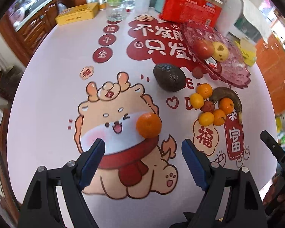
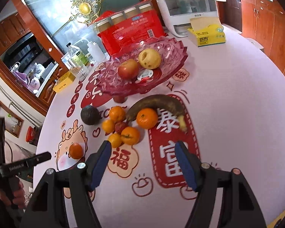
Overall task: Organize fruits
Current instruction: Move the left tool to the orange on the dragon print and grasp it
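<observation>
on the counter (image 1: 53, 87), which has a big cartoon dragon print and red lucky characters all over its cloth, the fruit is split between loose stuff and a pink glass dish (image 2: 167, 57). the dish stands on a foot toward the back and holds a red apple (image 2: 127, 69) and a yellow pear (image 2: 149, 58) side by side, touching or nearly so, plus a small red and white packet in front of them.

just in front of the dish sits the loose pile: a very brown banana (image 2: 157, 102) curling around a bunch of small oranges (image 2: 130, 135) with a little red bumpy fruit (image 2: 121, 127) in the middle. a dark avocado (image 2: 89, 115) lies just beside that pile. one lone orange (image 1: 148, 125) sits apart from the rest, right on the dragon's cheek.

the left tool (image 1: 143, 150) hovers above the dragon print, its blue pads spread wide with nothing between them, and the lone orange is just ahead of its tips. the right tool (image 2: 142, 150) is spread too, empty, hanging over the red banner print with the orange pile just past its left pad.

behind the dish there's a red pack of jars (image 2: 131, 32), a yellow tissue box (image 2: 209, 35) and a white appliance.
</observation>
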A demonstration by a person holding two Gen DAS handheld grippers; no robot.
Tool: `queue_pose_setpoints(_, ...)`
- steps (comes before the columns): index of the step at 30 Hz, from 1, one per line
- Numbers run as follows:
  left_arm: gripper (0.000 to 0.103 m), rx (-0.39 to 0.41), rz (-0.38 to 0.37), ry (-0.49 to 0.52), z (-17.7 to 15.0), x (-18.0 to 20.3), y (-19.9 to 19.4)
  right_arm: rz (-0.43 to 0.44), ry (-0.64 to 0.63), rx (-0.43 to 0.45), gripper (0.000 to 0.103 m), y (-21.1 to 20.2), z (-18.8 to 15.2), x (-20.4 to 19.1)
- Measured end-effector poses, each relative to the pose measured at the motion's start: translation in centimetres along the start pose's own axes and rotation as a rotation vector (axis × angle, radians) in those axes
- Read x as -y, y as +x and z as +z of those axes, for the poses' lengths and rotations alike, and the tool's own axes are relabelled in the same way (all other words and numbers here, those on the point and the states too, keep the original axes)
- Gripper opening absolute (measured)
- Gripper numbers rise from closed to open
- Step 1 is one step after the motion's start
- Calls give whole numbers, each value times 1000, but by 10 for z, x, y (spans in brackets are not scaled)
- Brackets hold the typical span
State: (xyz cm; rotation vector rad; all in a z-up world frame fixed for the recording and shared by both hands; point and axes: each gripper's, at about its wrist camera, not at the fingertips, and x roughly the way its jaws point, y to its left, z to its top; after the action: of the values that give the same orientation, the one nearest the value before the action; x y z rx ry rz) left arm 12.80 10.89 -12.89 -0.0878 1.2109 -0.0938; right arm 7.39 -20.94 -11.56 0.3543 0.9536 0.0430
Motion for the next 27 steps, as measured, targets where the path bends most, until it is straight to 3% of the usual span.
queue_pose_setpoints(13,80,-83,-25,209,44,12,45,-88,-78,65,69,34,-17,-37)
queue_pose_setpoints(20,77,-214,-77,197,43,9,87,-130,-179,47,64,68,-19,-51)
queue_pose_setpoints(27,71,-279,-119,168,43,3,114,-187,-240,-20,54,100,-26,-49)
